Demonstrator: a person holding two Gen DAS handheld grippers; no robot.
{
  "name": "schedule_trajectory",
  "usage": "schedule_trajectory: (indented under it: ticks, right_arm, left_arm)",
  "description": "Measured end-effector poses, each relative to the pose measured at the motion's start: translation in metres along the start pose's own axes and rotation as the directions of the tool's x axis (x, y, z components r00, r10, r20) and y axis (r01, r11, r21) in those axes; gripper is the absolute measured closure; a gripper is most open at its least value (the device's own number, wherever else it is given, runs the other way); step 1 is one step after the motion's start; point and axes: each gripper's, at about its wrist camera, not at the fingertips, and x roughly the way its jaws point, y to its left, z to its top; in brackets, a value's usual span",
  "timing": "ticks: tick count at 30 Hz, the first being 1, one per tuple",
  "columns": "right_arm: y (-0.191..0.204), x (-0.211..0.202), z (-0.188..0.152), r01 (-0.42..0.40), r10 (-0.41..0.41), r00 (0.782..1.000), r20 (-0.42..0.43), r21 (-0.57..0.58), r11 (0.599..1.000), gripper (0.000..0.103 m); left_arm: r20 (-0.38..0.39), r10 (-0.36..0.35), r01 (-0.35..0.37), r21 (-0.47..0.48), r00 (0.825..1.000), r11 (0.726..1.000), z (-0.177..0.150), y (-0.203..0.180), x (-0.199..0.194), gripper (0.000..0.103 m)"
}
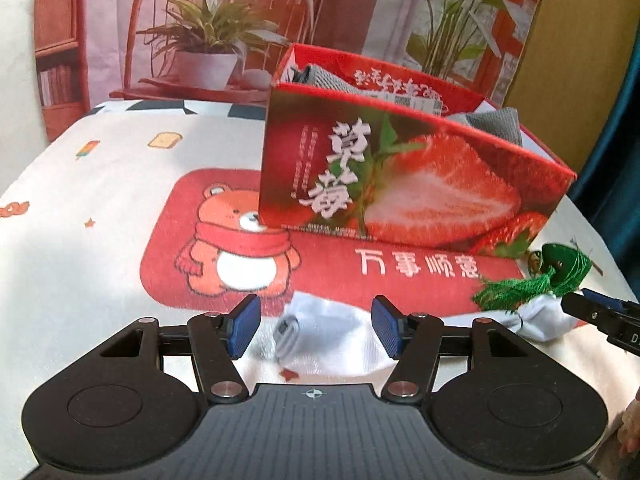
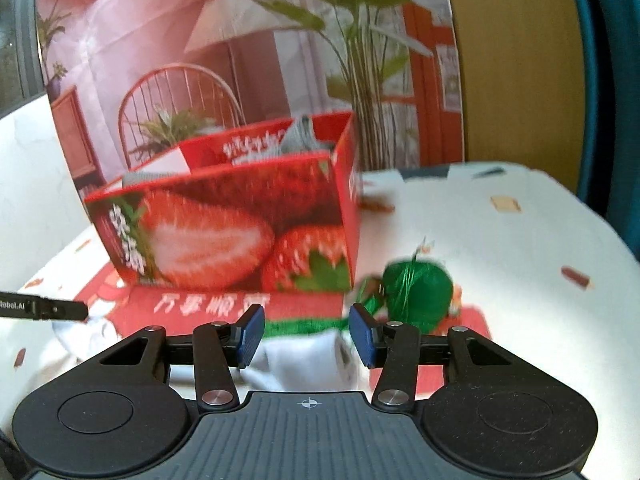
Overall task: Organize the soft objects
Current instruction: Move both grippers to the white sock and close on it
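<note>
Right wrist view blurred; the white sock (image 2: 304, 360) runs out of sight under both gripper bodies. Grey cloth (image 1: 496, 124) in the strawberry box (image 1: 400, 184) is mostly hidden by the box walls. Green yarn ball (image 2: 416, 292) lies just right of the box.

Tablecloth (image 1: 100, 240) printed with a bear; a backdrop with a printed room stands behind. Open cloth left of the box.

Left gripper (image 1: 316, 330) spread, sock between its pads, no contact visible. Right gripper (image 2: 306, 338) spread over the sock's other end, contact unclear.
</note>
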Motion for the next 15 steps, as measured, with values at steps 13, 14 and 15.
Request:
schedule_trajectory:
  ticks: [13,14,15]
  right_arm:
    - [0.006,0.019,-0.011,0.024,-0.027,0.996,-0.085,-0.038,0.999,0.058]
    - [0.007,0.019,-0.011,0.023,-0.026,0.996,-0.085,-0.036,0.999,0.058]
    - [0.006,0.018,-0.011,0.022,-0.025,0.996,-0.085,-0.035,0.999,0.058]
  left_arm:
    - [-0.042,-0.002,0.002,-0.001,0.999,1.000,-0.013,-0.001,0.016,0.052]
    - [-0.040,0.001,-0.002,-0.007,0.999,1.000,-0.013,0.000,0.015,0.059]
    - [-0.040,-0.003,0.002,-0.013,0.999,1.000,-0.012,0.001,0.015,0.067]
